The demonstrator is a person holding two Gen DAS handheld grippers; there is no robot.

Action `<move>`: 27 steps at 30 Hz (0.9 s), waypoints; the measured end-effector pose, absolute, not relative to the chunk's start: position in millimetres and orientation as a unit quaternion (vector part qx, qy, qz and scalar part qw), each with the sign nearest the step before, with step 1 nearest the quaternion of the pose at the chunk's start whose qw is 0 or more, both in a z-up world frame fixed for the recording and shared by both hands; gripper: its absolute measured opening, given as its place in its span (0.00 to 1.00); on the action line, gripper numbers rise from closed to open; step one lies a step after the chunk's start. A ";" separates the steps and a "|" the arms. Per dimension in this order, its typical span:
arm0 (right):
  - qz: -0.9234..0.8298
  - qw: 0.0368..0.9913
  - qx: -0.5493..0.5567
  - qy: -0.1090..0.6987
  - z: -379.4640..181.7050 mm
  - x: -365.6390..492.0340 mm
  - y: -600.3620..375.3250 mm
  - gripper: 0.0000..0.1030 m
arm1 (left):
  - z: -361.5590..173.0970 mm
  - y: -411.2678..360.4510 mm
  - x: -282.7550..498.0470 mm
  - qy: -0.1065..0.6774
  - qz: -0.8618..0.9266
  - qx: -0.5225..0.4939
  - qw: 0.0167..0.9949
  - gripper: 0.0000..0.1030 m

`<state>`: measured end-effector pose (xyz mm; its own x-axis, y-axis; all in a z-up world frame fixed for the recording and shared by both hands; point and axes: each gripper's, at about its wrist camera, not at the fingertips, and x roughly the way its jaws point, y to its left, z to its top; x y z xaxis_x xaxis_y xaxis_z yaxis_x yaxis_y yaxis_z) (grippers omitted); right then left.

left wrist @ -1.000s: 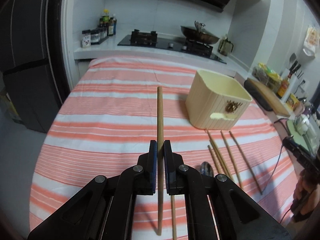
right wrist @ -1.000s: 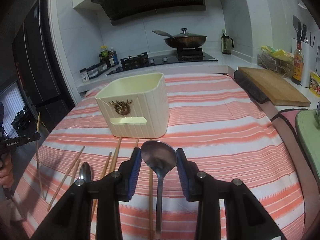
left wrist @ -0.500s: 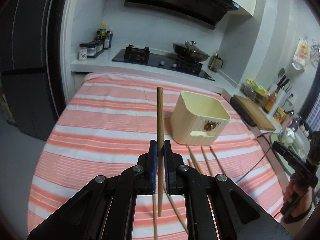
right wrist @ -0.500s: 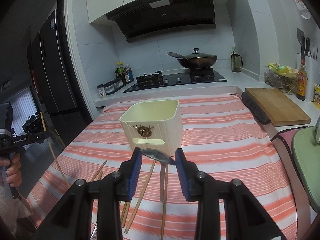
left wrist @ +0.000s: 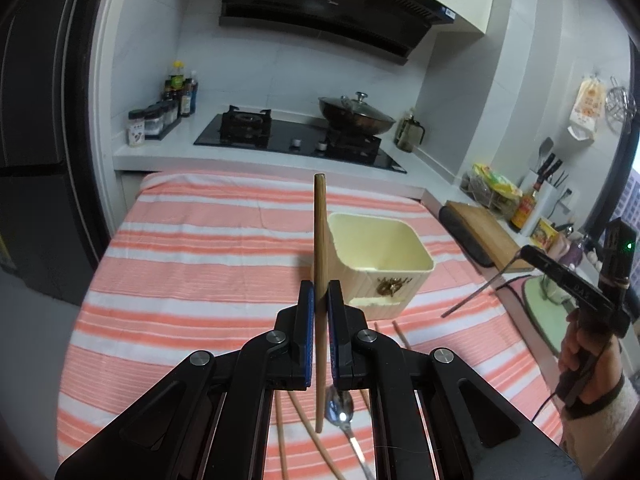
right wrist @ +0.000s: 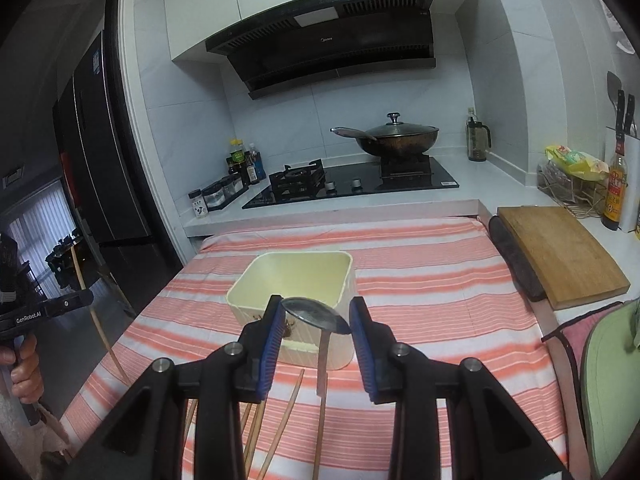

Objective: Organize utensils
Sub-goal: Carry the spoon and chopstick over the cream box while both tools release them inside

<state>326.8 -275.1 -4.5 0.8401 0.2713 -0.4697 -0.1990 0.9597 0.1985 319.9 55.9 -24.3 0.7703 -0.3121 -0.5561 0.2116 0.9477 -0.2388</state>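
Your left hand-held gripper [left wrist: 319, 300], at the bottom centre of its view, is clamped narrow on a single wooden chopstick [left wrist: 319, 240]. The chopstick stands nearly upright in the picture, its top end reaching above the far rim of the cream utensil box [left wrist: 384, 268] and its lower end hanging clear above the striped cloth on the desk [left wrist: 192, 264]. Below the jaws, a spoon [left wrist: 340, 406] and several loose chopsticks [left wrist: 312, 436] lie on the cloth near the bottom edge.

Your right hand-held gripper [right wrist: 314, 322], at the bottom centre of its view, grips a metal spoon [right wrist: 316, 316] by its bowl, which sits tilted between the blue pads [right wrist: 270, 332] while the handle hangs down. The spoon is lifted off the desk [right wrist: 432, 280], directly in front of the near wall of the utensil box [right wrist: 300, 280]. More chopsticks [right wrist: 288, 408] lie on the cloth beneath.

The box sits near the middle of the desk, open at the top, and appears empty. Bare cloth surrounds it on the left, right and far side. At the right edge of the frame a wooden cutting board [right wrist: 560, 252] lies beside the desk. The far edge of the desk butts against the white counter with the stove [right wrist: 352, 184].
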 end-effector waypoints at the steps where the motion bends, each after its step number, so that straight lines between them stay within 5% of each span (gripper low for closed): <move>1: 0.125 0.957 0.070 0.253 0.4 331.6 -274.8 0.33 | -20.7 54.3 324.0 0.308 -0.142 -0.081 0.937 0.05; 15: 0.150 0.956 0.063 0.246 76.0 431.3 -251.8 0.32 | 80.7 14.3 429.2 0.244 -0.176 -0.106 0.948 0.05; 27: 0.130 0.938 0.070 0.313 -0.3 528.0 -228.6 0.24 | -16.9 -65.1 520.6 0.323 -0.167 -0.063 0.929 0.05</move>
<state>528.0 -228.6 -0.2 0.7706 0.2867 -0.5692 -0.1993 0.9567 0.2121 520.6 -65.1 -16.9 0.7350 -0.3510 -0.5802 0.2696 0.9363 -0.2250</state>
